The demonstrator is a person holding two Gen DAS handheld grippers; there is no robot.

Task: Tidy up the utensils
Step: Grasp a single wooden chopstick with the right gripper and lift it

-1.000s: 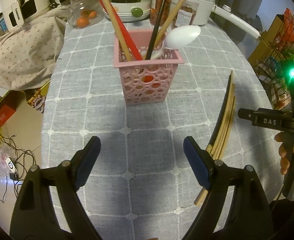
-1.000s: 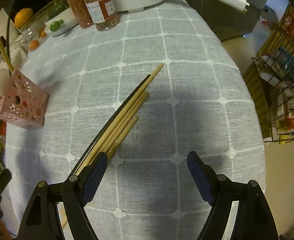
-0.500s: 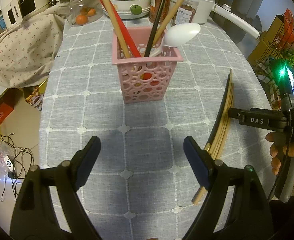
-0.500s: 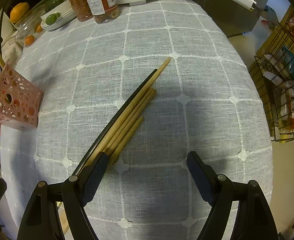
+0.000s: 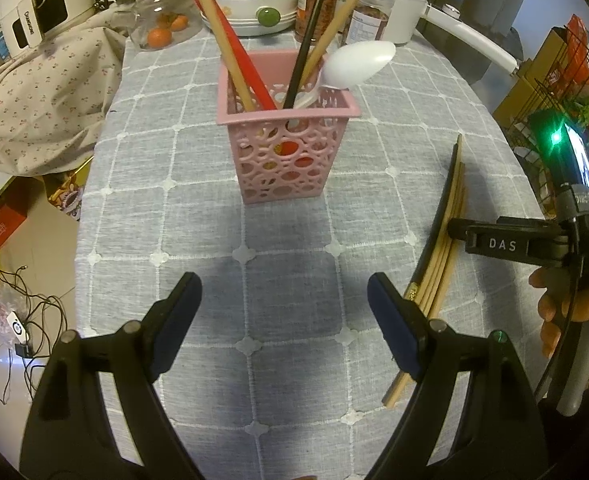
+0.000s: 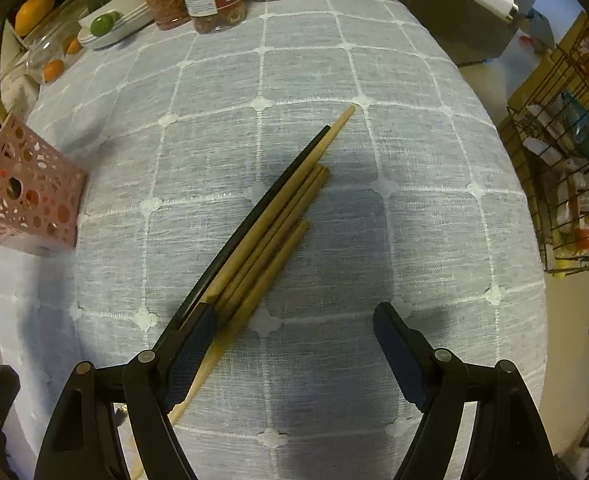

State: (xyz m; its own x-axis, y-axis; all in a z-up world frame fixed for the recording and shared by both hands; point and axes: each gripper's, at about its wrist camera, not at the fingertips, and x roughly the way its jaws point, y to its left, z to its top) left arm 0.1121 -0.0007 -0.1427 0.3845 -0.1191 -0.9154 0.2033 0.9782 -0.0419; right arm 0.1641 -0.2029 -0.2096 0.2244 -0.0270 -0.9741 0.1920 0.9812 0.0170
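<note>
Woven checked tablecloth (image 6: 414, 152) bears slim wooden chopsticks (image 6: 278, 220); both claws (image 5: 282, 320) (image 6: 294, 344) gape empty.

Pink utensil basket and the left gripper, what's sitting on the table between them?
Nothing: in the left wrist view, only bare grey checked tablecloth lies between the pink basket and the left gripper, whose jaws stand open.

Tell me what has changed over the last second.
The right tongs have moved forward over the chopsticks, now nearer them, and the left tongs have edged toward the pink basket. Nothing was gripped or released: both tongs stay open, chopsticks flat on the tablecloth, basket unmoved.
</note>
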